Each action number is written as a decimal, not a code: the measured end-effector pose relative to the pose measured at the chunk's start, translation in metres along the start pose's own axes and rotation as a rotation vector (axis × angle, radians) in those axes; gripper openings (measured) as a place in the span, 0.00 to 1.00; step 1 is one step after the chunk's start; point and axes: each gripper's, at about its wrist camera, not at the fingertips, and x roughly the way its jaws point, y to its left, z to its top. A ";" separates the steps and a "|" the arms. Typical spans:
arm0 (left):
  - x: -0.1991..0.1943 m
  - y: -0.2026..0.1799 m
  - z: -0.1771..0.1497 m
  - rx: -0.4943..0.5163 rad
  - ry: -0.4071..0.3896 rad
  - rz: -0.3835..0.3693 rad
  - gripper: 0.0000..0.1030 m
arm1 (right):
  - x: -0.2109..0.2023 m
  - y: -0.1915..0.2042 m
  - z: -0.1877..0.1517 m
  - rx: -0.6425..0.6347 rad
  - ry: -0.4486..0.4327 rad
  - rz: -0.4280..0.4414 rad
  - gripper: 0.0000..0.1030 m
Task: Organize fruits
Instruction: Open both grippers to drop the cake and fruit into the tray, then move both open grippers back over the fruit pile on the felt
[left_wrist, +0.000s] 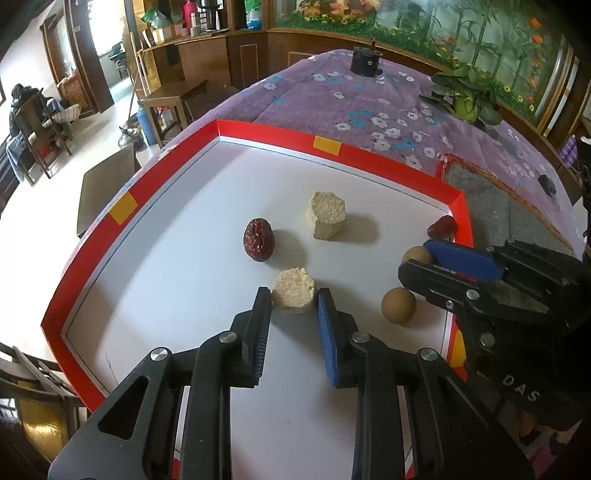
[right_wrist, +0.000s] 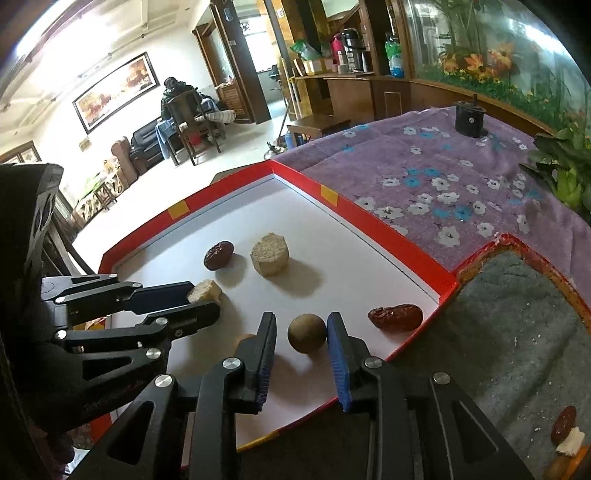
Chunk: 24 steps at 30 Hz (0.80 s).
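White tray (left_wrist: 192, 258), crumbly beige puck (left_wrist: 294, 295) between tongs (left_wrist: 293, 301)

The right gripper (right_wrist: 301, 325) straddles a brown ball (right_wrist: 306, 332) in the tray (right_wrist: 388, 225), its right pad touching it; a date (right_wrist: 396, 316) lies beside.

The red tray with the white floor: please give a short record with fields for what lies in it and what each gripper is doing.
tray: red tray, white floor, on a purple flowered cloth
pale cakes: large cake near the middle; small cake
red dates: one left of the large cake; one at the right wall
brown balls: two, one and one
left gripper: fingers shut on the small cake
right gripper: fingers either side of a brown ball, pads not seen pressing
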 end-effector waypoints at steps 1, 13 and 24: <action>0.000 -0.001 0.000 0.002 0.000 0.003 0.24 | -0.002 0.001 -0.001 -0.003 -0.002 0.000 0.26; -0.021 -0.006 0.002 -0.018 -0.076 0.033 0.63 | -0.039 0.008 -0.011 -0.008 -0.076 -0.037 0.36; -0.042 -0.053 0.002 0.053 -0.137 -0.011 0.63 | -0.102 -0.019 -0.049 0.057 -0.144 -0.113 0.49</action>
